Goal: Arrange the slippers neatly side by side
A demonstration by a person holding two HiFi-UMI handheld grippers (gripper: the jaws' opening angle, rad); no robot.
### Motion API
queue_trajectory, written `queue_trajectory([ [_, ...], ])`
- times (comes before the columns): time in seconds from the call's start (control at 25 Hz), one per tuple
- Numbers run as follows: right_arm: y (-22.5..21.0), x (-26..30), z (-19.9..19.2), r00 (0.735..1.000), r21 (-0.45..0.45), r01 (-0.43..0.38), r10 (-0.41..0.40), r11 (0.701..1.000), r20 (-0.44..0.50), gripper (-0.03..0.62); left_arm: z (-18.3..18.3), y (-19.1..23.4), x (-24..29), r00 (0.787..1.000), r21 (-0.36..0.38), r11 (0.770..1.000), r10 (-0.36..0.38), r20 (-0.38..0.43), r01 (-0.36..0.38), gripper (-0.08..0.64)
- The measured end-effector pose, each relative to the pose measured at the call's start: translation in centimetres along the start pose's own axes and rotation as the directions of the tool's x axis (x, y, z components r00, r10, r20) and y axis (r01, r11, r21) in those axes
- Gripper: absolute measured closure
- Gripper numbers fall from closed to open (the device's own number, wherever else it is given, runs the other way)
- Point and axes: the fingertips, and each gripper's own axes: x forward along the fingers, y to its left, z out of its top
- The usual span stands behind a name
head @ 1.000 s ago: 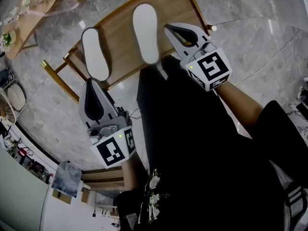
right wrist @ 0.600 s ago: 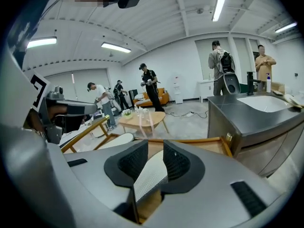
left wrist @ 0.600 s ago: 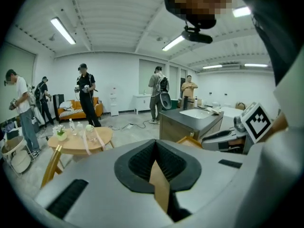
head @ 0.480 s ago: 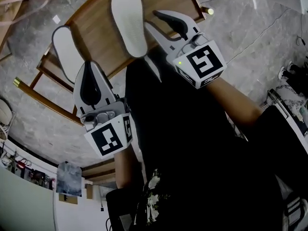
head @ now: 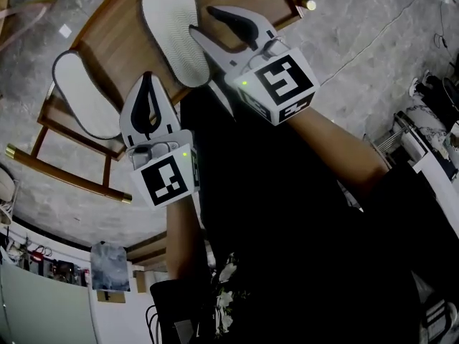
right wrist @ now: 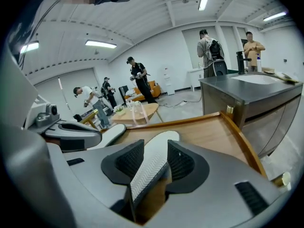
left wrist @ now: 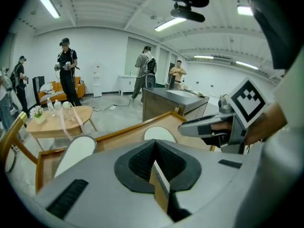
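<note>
Two jaws of the right gripper [head: 202, 20] have just been opening and now stand wide, with the long edge of one white slipper [head: 168, 27] between them; the pads do not seem to press it. The left gripper [head: 148, 77] is closed tight and empty. The second slipper [head: 84, 95] lies at its nine o'clock, sole up, apart from the first, on the wooden table [head: 115, 34]. To do this well, the right jaws should probably close squarely on the edge, then bring the slipper toward eight o'clock until both lie parallel.

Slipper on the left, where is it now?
In the head view the left slipper lies sole up at the wooden table's left edge, beside the shut left gripper, apart from the other slipper.
</note>
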Motion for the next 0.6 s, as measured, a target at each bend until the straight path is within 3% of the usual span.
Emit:
queue_trajectory([
  [0.36, -1.5, 0.9, -3.5, 0.997, 0.094, 0.044, -0.038, 0.995, -0.061, 0.457, -4.4, -0.4, 3.0, 0.995, -0.004, 0.999, -0.045, -0.088, 0.044, 0.561],
  [0.6, -0.8, 1.1, -5.4, 0.992, 0.144, 0.028, -0.010, 0.989, -0.126, 0.457, -6.5, -0.4, 4.7, 0.986, -0.002, 0.998, -0.061, -0.156, 0.062, 0.561],
])
